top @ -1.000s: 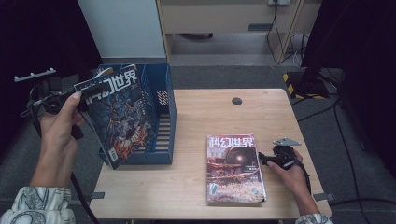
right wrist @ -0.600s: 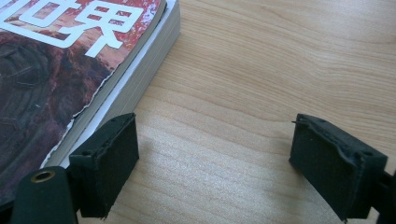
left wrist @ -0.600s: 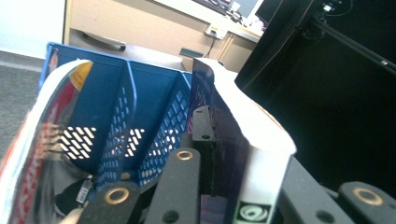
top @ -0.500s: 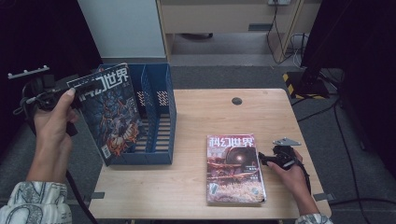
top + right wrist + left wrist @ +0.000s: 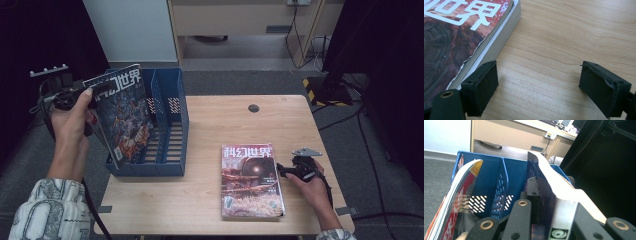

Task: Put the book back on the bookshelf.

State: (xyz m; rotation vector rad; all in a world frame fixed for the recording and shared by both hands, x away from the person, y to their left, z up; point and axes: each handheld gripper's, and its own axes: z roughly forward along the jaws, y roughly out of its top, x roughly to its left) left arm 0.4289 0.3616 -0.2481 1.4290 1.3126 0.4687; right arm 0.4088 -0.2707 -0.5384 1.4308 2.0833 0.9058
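Observation:
My left gripper [image 5: 94,102] is shut on the top part of a magazine [image 5: 122,117] with a dark illustrated cover. It holds the magazine upright over the left compartment of the blue file rack [image 5: 172,107]. In the left gripper view the jaws [image 5: 544,195] clamp the dark cover and white pages [image 5: 564,192], with the rack's dividers [image 5: 502,187] behind. Another magazine [image 5: 251,180] lies flat on the table. My right gripper [image 5: 281,170] rests open just right of it. In the right gripper view, bare wood lies between the pads [image 5: 539,87] and the magazine's page edge [image 5: 496,42] is at the left.
A red-and-white bundle of pages [image 5: 451,207] bulges at the left of the left gripper view. A small dark round hole [image 5: 253,108] sits in the wooden table [image 5: 225,120] near its far edge. The table's right edge is close to my right hand.
The left hand has shifted slightly, and the held magazine now stands more edge-on and upright at the rack's left compartment. The right gripper and the flat magazine have not moved.

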